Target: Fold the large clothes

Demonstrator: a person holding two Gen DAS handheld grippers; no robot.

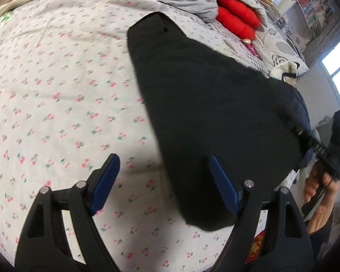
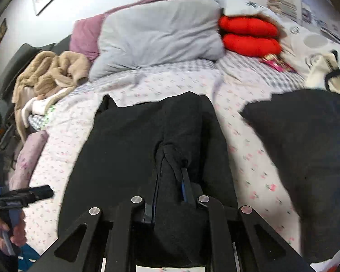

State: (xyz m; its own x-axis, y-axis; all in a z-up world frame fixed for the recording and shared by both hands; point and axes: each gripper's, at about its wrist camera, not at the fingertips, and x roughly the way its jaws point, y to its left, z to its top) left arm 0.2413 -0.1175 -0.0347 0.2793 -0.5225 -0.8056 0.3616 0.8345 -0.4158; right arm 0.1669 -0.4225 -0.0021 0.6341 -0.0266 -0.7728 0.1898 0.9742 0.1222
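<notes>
Right gripper (image 2: 170,179): I am pinching a bunched fold of the black garment (image 2: 133,140).
Left gripper (image 1: 163,181): I am keeping it spread, nothing between the pads.
Garment: lying on the cherry-print bedsheet (image 1: 56,90), below the red cushions (image 1: 235,20).

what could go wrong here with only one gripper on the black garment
1. The right gripper pinches only a small bunched fold of the black garment, so the cloth might slip out or fold crooked.
2. The left gripper is open, one finger over the fabric edge; closing now could catch the cherry-print bedsheet too.
</notes>
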